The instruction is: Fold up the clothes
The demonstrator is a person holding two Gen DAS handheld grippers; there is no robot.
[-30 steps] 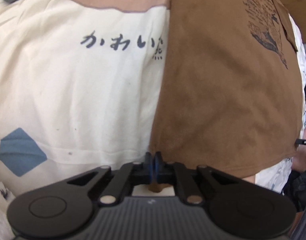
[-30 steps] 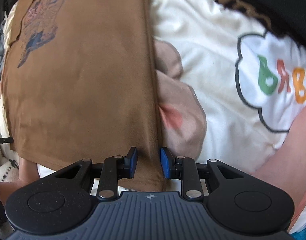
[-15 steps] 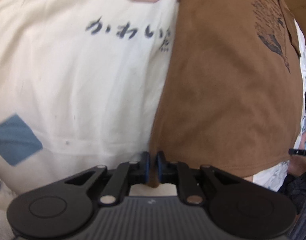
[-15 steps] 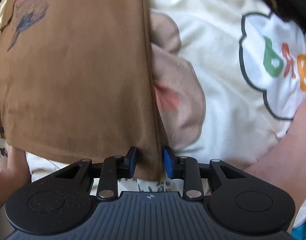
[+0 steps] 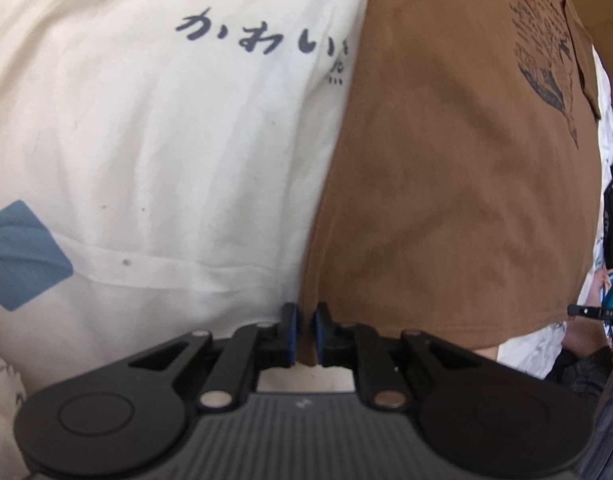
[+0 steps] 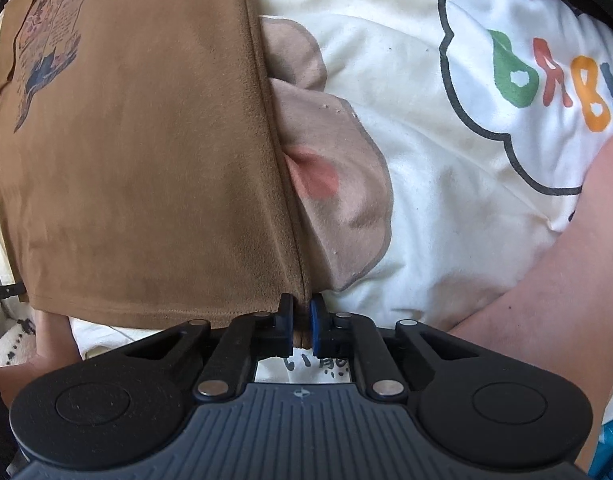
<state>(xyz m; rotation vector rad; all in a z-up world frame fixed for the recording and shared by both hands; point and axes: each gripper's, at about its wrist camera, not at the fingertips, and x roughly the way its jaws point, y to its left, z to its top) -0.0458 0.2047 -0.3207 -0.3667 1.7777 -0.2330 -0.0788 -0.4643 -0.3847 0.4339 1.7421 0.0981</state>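
Garment: brown suede-like T-shirt (image 5: 446, 184) with a dark chest print, lying flat, its hem corners nearest the cameras
Surface: cream bedding (image 5: 146, 140) printed with dark script and a cartoon cloud
Left tool (image 5: 305, 334): pinched on one hem corner; slightly wider than before
Right tool (image 6: 302, 326): had just closed, clamping the other corner

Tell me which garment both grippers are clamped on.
The brown shirt, pinched at its two near corners by left gripper and right gripper; the cream printed fabric lies underneath.
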